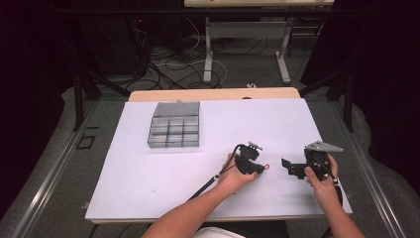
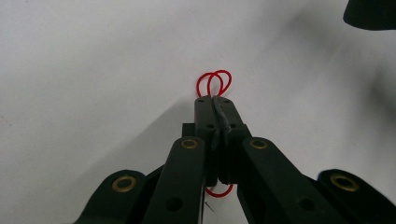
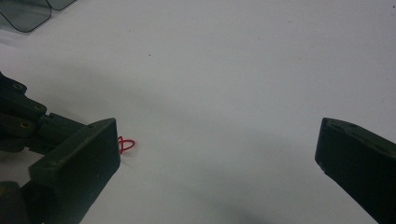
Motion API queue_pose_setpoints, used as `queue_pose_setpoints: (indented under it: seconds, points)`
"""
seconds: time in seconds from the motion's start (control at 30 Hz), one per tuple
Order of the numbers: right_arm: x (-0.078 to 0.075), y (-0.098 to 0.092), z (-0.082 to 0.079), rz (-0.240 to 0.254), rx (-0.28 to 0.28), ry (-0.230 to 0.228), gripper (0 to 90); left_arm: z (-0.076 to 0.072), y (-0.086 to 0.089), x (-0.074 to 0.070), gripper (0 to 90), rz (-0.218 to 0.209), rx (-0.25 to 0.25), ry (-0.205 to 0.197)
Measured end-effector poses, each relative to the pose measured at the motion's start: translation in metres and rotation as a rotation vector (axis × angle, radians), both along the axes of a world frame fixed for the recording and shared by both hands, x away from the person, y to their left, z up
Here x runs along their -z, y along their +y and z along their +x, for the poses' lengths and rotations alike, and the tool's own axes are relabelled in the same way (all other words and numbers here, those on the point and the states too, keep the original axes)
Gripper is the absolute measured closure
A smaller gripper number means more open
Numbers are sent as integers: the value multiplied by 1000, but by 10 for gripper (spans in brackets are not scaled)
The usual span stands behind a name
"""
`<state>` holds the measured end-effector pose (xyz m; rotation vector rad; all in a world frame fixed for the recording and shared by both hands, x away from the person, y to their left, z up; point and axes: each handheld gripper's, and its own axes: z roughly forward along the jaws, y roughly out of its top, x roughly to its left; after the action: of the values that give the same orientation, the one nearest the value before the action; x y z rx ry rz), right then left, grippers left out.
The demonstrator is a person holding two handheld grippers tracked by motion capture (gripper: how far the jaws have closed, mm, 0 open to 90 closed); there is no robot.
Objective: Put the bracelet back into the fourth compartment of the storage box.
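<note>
A thin red elastic loop (image 2: 215, 81) lies on the white sheet, with its middle pinched between the pads of my left gripper (image 2: 215, 99), which is shut on it. Two small loops stick out past the fingertips and another bit shows behind the jaws. In the high view the left gripper (image 1: 260, 169) sits right of the table's centre, the red loop (image 1: 267, 167) at its tip. My right gripper (image 1: 289, 167) faces it from the right, a short way off. In the right gripper view, the right gripper (image 3: 217, 140) stands wide open with nothing between its jaws, and the red loop (image 3: 126, 145) peeks out beside its left jaw.
A grey plastic compartment box (image 1: 174, 131) stands on the white sheet (image 1: 148, 178) at the back left; its corner (image 3: 23, 11) shows in the right gripper view. Beyond the table's far edge are table legs and cables on the floor.
</note>
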<state>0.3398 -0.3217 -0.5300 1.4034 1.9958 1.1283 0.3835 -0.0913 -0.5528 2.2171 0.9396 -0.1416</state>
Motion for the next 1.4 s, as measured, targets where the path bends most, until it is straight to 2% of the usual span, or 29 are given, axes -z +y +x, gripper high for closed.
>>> queue_pose_setpoints:
  seconds: [0.4, 0.67, 0.73, 1.4]
  points:
    - [0, 0, 0, -4, 0, -5, 0, 3, 5, -2, 900, 8, 0, -9]
    - [0, 0, 0, -1, 1, -2, 0, 8, 13, -7, 900, -4, -28, -32]
    - [0, 0, 0, -4, 0, -3, 0, 9, 15, -8, 900, -11, -41, -27]
    - [0, 0, 0, -3, 4, 0, 0, 28, 51, -23, 900, -17, -110, -84]
